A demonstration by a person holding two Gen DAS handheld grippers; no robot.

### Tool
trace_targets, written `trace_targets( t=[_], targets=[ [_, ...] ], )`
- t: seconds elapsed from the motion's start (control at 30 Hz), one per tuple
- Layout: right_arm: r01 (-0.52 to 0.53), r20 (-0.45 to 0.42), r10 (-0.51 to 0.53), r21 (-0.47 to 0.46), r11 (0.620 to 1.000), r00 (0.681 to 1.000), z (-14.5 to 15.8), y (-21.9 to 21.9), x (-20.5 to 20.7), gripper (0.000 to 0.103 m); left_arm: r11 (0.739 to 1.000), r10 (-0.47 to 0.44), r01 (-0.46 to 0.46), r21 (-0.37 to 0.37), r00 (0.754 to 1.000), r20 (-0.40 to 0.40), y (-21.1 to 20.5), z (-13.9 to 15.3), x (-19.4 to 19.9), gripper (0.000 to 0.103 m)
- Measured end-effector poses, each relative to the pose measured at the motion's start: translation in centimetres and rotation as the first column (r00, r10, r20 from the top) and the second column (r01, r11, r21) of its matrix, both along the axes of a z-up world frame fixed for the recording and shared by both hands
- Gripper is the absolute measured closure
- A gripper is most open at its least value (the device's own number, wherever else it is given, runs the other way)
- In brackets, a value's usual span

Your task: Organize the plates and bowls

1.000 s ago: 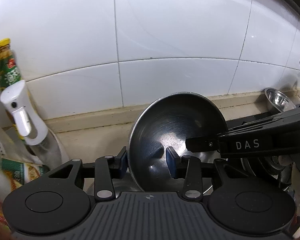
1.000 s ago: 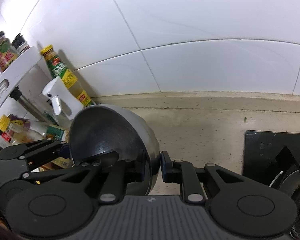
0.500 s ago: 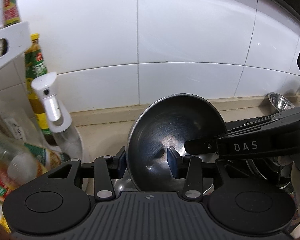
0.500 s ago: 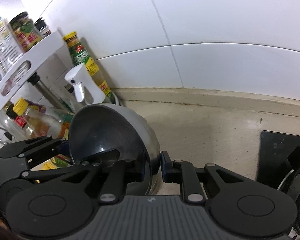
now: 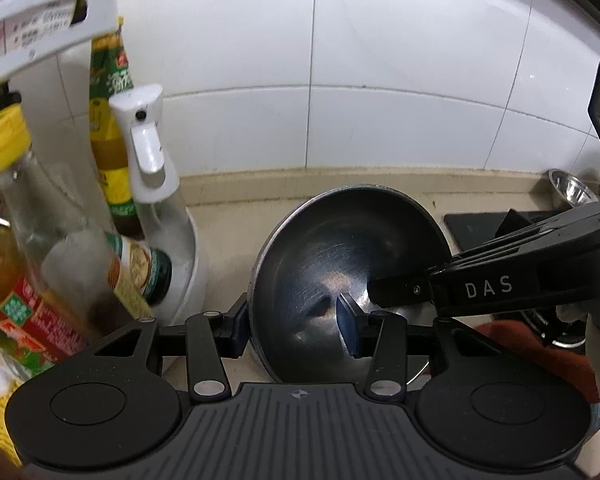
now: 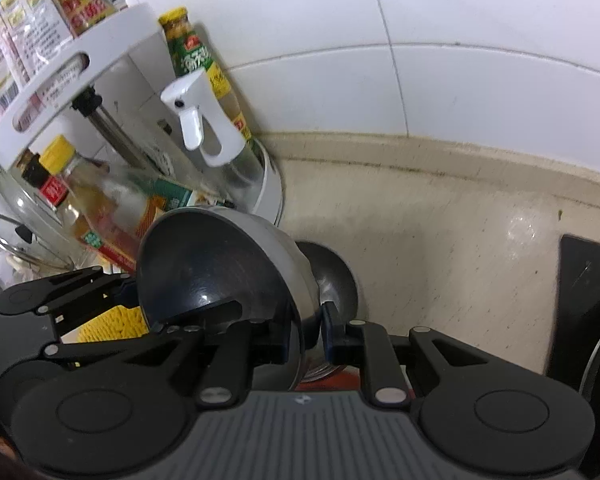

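Observation:
A steel bowl hangs tilted above the beige counter, its hollow facing the left wrist camera. My left gripper straddles its near-left rim. One pad sits outside the wall and the other stands inside the hollow, apart from the metal, and the jaws are opening. My right gripper is shut on the bowl's right rim, one finger inside and one outside. Its black finger reaches in from the right in the left wrist view. The left gripper's fingers show at the bowl's far side in the right wrist view.
A white rack with sauce bottles and a white spray bottle stands close on the left. A black stove top lies on the right, with a small steel bowl by the wall. A red cloth and a yellow pad lie below.
Both grippers carried the bowl left along the counter, so the rack and bottles now fill the left side. The left gripper's jaws have widened, its inner pad now clear of the wall.

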State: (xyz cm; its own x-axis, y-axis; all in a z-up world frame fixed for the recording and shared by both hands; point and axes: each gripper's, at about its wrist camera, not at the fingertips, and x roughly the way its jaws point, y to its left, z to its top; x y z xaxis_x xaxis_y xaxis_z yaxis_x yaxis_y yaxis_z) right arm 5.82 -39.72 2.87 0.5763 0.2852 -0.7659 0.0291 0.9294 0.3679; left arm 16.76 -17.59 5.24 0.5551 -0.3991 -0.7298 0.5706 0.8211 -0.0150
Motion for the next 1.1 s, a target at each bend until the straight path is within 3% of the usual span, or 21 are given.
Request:
trace_targets(
  t=[1.1],
  targets=[
    [-0.021, -0.119, 0.020, -0.010, 1.000, 0.993, -3.7, 0.1, 3.6, 0.088, 0.999, 0.007, -0.003, 0.037, 0.995, -0.101, -0.7, -3.6, 2.9, 0.051]
  ],
)
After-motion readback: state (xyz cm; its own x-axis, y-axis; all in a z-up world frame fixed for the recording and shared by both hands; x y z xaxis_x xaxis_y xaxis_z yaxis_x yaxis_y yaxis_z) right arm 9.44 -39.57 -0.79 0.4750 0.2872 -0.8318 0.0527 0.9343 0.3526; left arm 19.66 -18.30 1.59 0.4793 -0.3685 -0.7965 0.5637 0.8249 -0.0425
